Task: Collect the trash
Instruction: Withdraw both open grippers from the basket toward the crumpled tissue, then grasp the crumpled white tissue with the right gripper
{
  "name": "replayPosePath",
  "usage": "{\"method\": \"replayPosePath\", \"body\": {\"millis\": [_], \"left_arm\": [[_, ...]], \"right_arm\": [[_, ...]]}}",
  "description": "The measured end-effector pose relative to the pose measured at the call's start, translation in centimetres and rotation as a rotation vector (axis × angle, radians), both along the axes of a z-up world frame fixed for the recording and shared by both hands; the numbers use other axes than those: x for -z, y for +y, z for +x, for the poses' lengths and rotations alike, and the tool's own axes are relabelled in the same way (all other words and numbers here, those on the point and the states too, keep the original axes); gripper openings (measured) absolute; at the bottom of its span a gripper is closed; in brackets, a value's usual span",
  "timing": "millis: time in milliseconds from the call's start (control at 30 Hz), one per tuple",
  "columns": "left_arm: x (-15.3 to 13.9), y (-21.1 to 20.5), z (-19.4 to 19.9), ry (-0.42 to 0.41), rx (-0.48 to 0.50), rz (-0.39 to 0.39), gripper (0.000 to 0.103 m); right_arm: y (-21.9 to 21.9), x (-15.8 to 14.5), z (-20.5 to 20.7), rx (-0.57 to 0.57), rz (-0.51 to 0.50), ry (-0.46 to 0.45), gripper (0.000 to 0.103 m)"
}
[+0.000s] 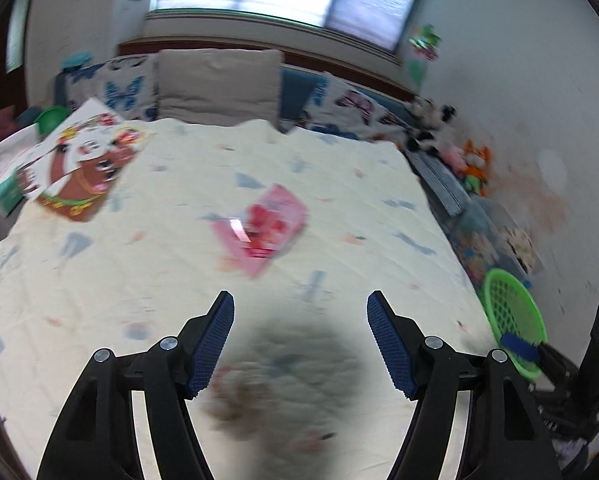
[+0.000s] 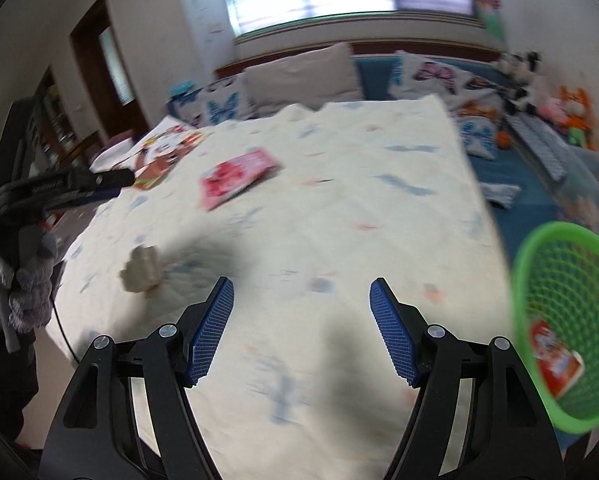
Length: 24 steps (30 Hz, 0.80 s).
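Above our left gripper, jaws apart and empty, we see a pink wrapper at mid-frame, our right gripper likewise parted, green basket at its right.

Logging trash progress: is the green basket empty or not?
Not empty: the green basket holds one red-and-white wrapper, seen through its mesh.

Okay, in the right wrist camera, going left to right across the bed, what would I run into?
Left gripper reaching in at the far left, then the crumpled beige wad, the pink wrapper, a bare stretch of the cream bedspread, and last the green basket with a red packet inside.
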<state>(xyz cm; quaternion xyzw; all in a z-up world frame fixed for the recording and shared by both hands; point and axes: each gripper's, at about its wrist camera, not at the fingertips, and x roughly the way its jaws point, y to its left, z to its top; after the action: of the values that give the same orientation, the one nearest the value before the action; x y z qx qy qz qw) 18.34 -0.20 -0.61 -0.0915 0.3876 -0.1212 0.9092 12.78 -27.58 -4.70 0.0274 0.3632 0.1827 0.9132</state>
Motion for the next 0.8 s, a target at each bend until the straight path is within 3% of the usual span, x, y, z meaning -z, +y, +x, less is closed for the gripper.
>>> {"method": "replayPosePath", "body": {"millis": [467, 800], "left_arm": [[-0.5, 7.1, -0.5, -0.015, -0.115, -0.001, 0.068], [0.5, 9.5, -0.1, 0.01, -0.166, -0.022, 0.068]], "right_arm": [[12.3, 2.1, 2.4, -0.232, -0.015, 0.046, 0.071], [17.9, 4.4, 3.9, -0.31, -0.049, 0.085, 0.071]]}}
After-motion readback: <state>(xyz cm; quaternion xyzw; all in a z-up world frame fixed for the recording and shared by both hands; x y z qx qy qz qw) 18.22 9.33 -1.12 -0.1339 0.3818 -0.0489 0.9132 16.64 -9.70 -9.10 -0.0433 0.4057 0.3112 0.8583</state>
